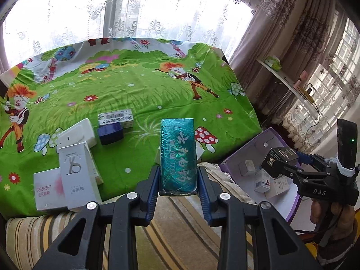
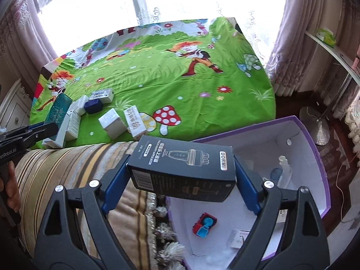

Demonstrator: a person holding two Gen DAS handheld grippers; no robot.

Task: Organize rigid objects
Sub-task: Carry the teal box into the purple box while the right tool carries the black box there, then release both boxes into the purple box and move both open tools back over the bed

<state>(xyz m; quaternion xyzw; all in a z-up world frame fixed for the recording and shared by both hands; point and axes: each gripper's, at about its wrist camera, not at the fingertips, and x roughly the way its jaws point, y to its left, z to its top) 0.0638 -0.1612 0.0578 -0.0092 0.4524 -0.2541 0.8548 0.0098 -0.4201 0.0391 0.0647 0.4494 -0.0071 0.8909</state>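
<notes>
The left gripper (image 1: 177, 180) has its fingers narrowed on a teal foil-wrapped box (image 1: 177, 155), pinching it by its long sides so that it stands on end between the blue pads. The right gripper (image 2: 181, 177) has its fingers spread wide and pressed against the two short ends of a black carton (image 2: 182, 168) marked DORMI, which it carries crosswise above the near corner of an open purple bin (image 2: 315, 148). The bin sits just beside the green cartoon-print cloth (image 2: 157, 78) that covers the surface, with a striped cushion (image 2: 67, 168) at its near edge. Inside the bin lie a red and blue toy (image 2: 204, 225) and a few small white packets.

On the cloth, toward its left side, a cluster of boxes remains: a small navy box (image 1: 110, 133) touching a barcode-labelled white box (image 1: 115, 118), a white box with a silver monogram (image 1: 77, 175) standing upright, and a pink-and-white box (image 1: 48, 191) just beside it. Two more white boxes (image 2: 112, 123) lie near the red mushroom print. Lace curtains (image 1: 139, 11) hang behind.
</notes>
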